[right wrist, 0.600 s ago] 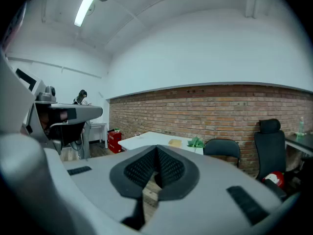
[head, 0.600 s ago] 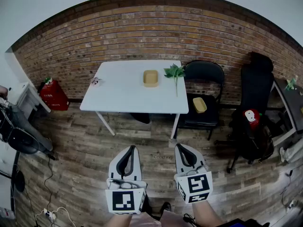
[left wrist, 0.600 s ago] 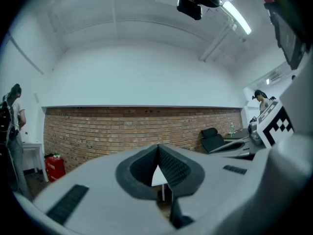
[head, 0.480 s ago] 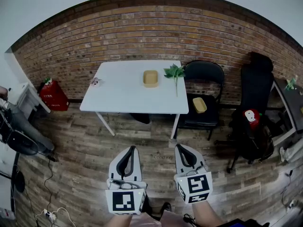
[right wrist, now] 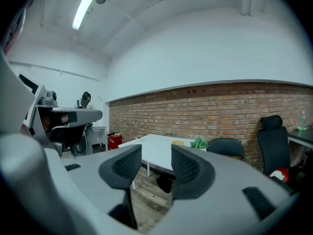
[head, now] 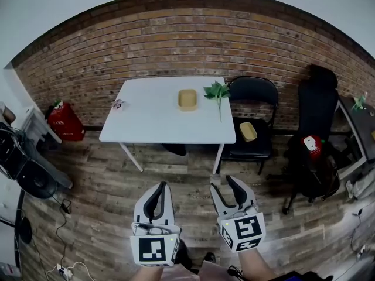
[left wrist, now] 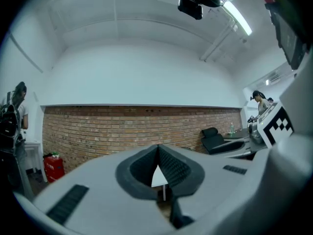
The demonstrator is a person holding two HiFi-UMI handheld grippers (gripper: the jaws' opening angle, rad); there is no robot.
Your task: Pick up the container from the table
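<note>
A tan rectangular container (head: 187, 99) sits on the white table (head: 152, 122) toward its far right, beside a green leafy sprig (head: 217, 91). Both grippers hang low in the head view, well short of the table, over the wooden floor. My left gripper (head: 162, 185) is shut and empty, its pads meeting at the tips (left wrist: 157, 148). My right gripper (head: 223, 183) is open with nothing between its fingers (right wrist: 156, 156). In the right gripper view the table (right wrist: 154, 146), the container (right wrist: 179, 142) and the sprig (right wrist: 198, 142) lie far ahead.
A black folding chair (head: 253, 92) stands right of the table with a second yellow container (head: 248, 132) on its seat. A black office chair (head: 316, 113) is further right, a red box (head: 65, 122) to the left. A small item (head: 119, 103) lies on the table's left edge.
The right gripper's jaws have spread apart; before they stood together. The left gripper has stayed shut and in place.
</note>
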